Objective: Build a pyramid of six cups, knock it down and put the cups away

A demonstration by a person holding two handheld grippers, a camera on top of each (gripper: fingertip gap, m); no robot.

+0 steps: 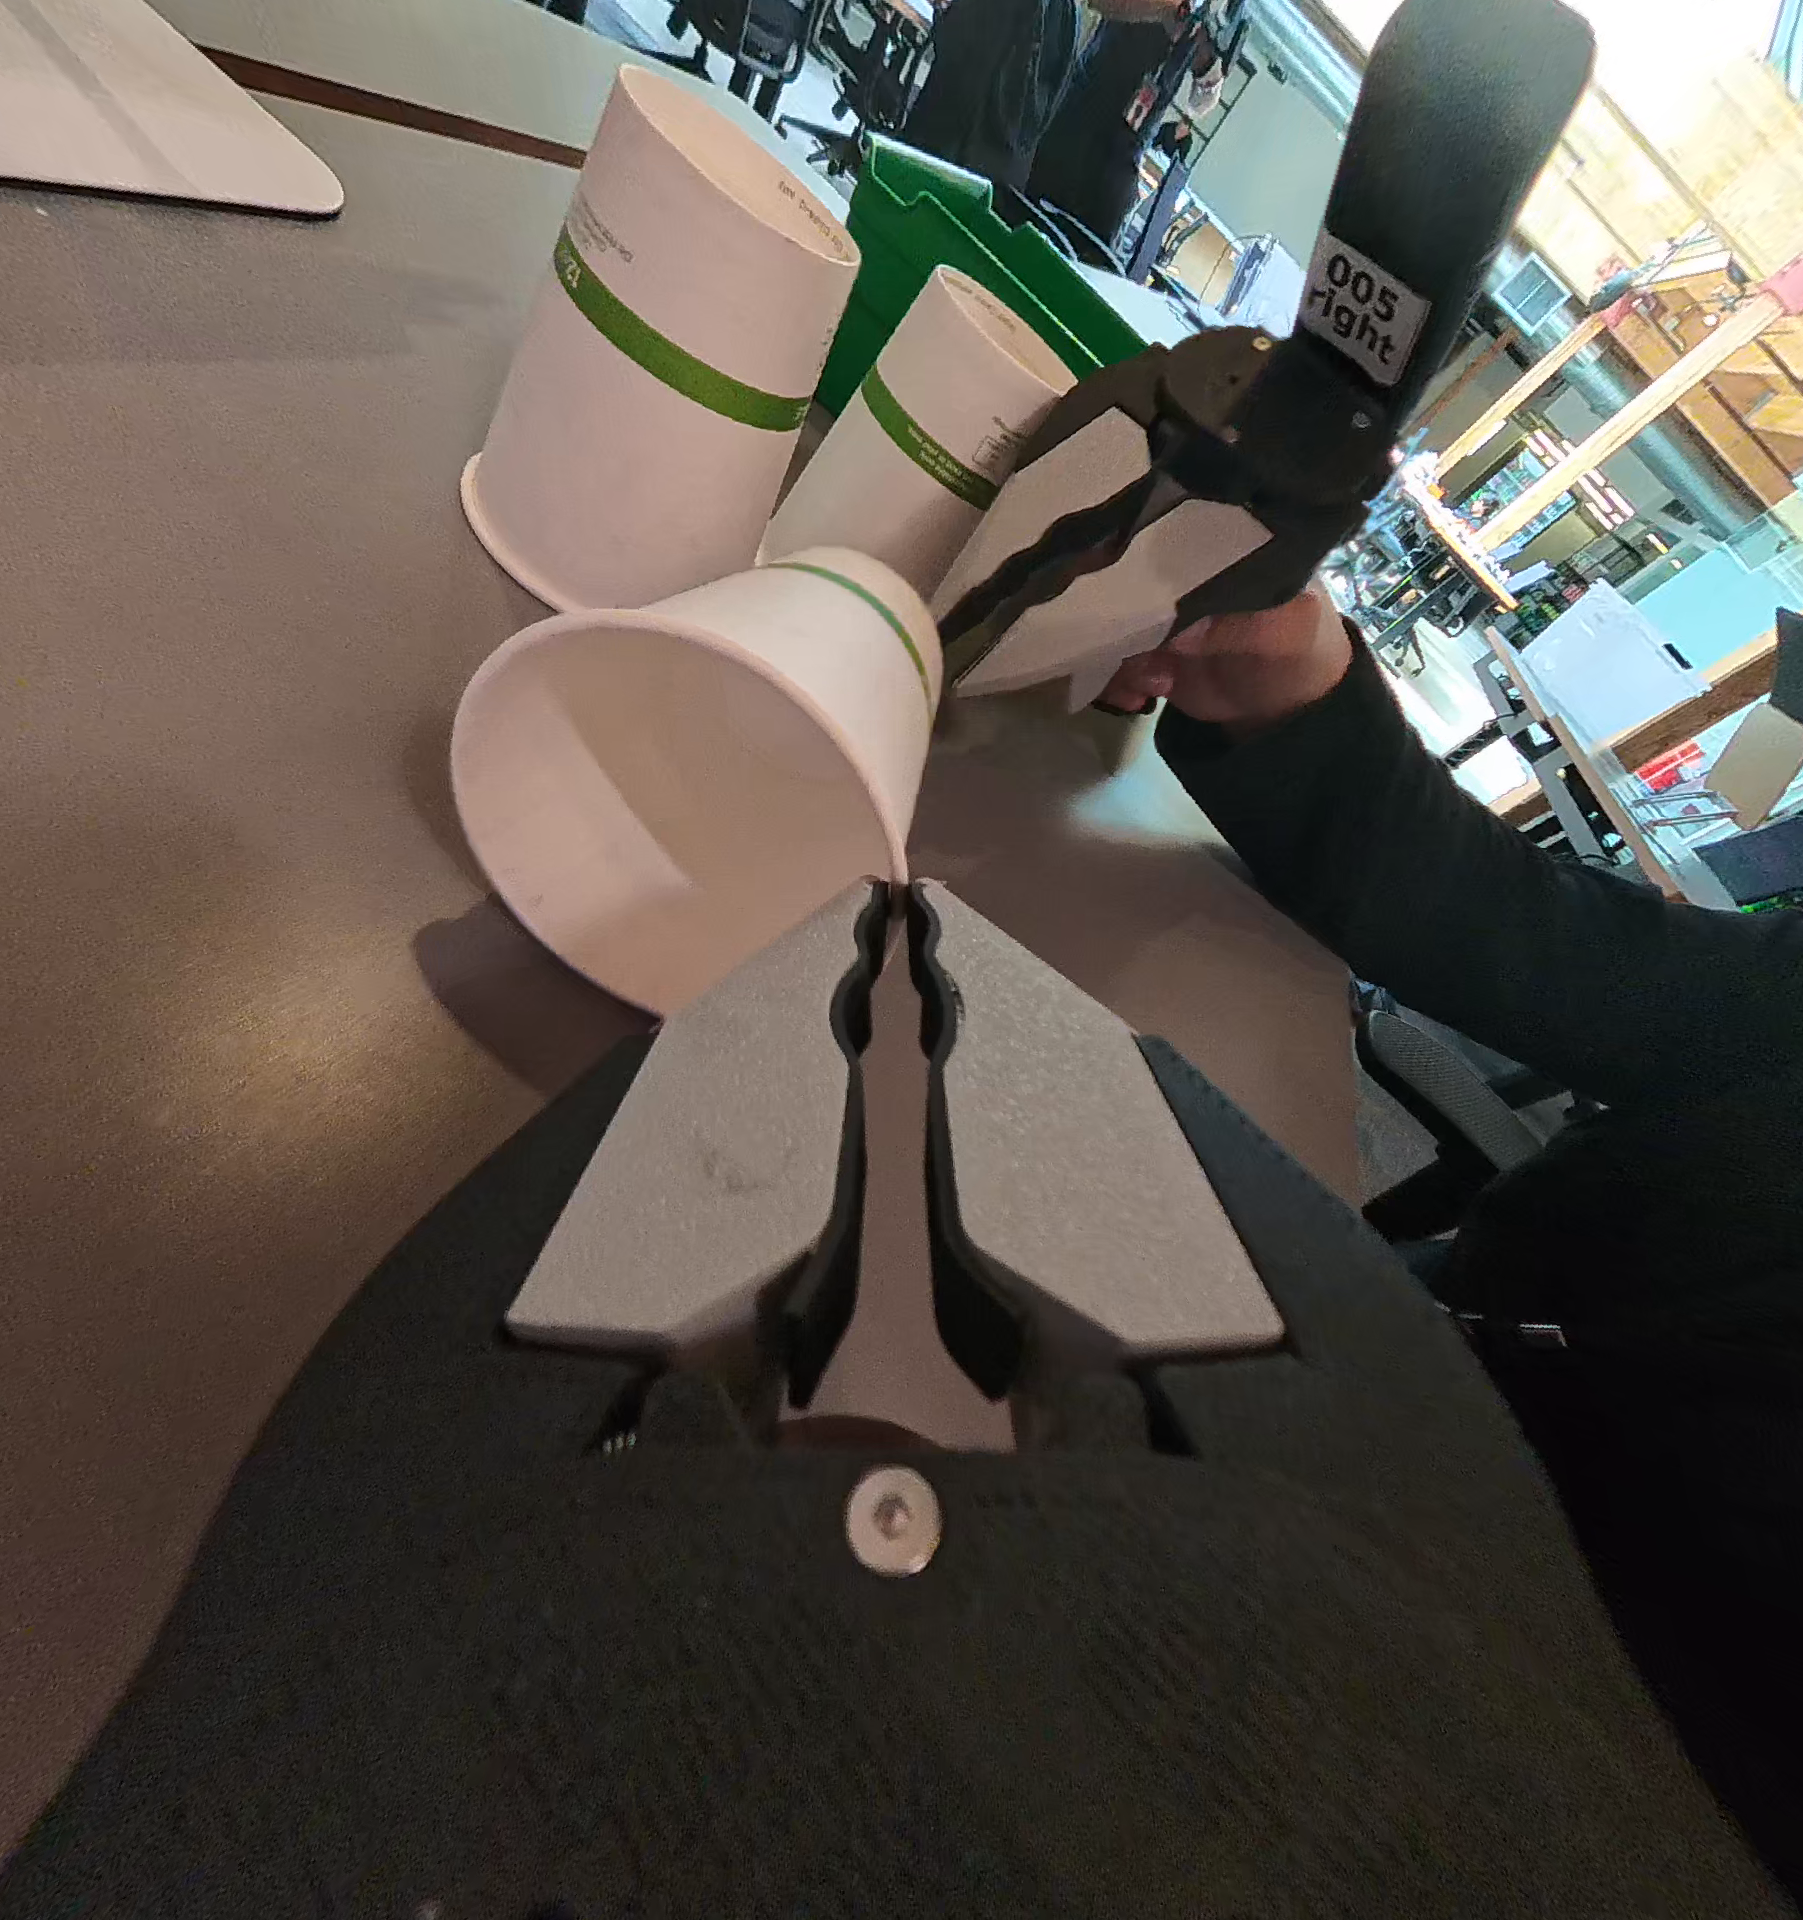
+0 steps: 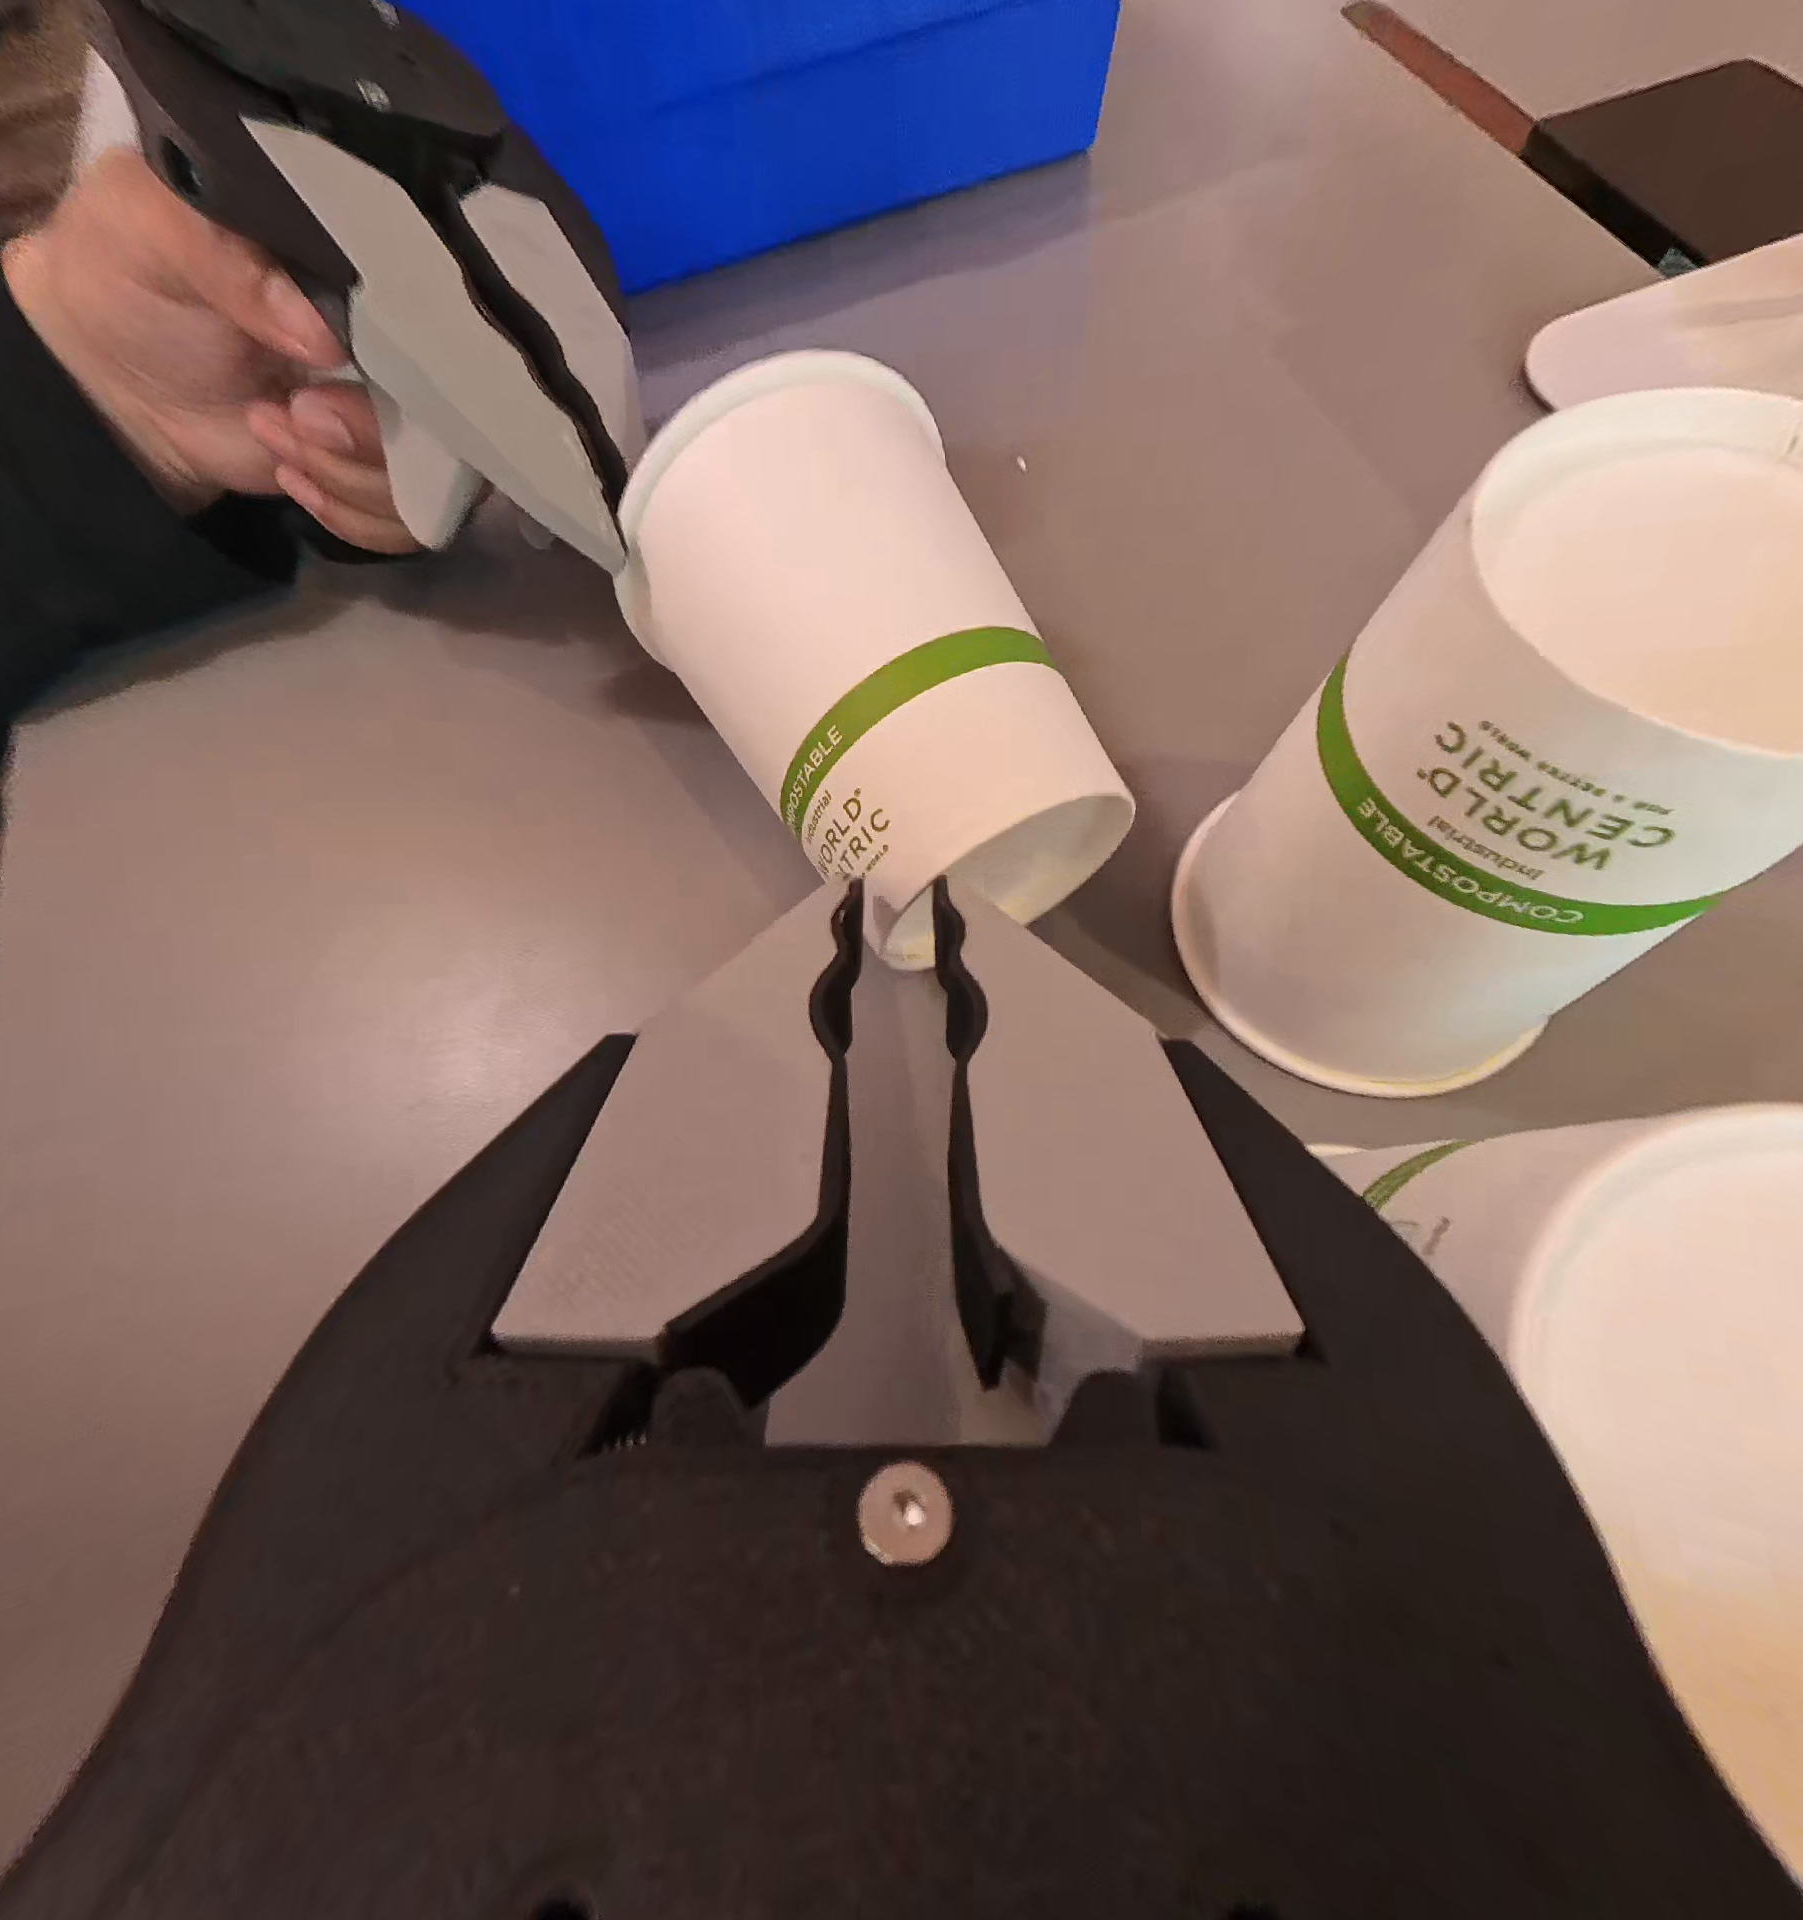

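A grey worktop point(image 1: 201, 540) with a dull sheen carries everything. In the left wrist view a flat pale board with a rounded corner point(image 1: 118, 114) lies on it at the far left, and a dark wooden strip point(image 1: 388, 104) runs along the far side. A green bin point(image 1: 938, 249) stands behind, with office chairs, standing people and wooden shelving blurred farther off. In the right wrist view a blue box point(image 2: 824, 114) sits at the far edge of the worktop, a dark flat slab point(image 2: 1707, 145) lies at the upper right, and the pale board point(image 2: 1707, 332) shows just below it
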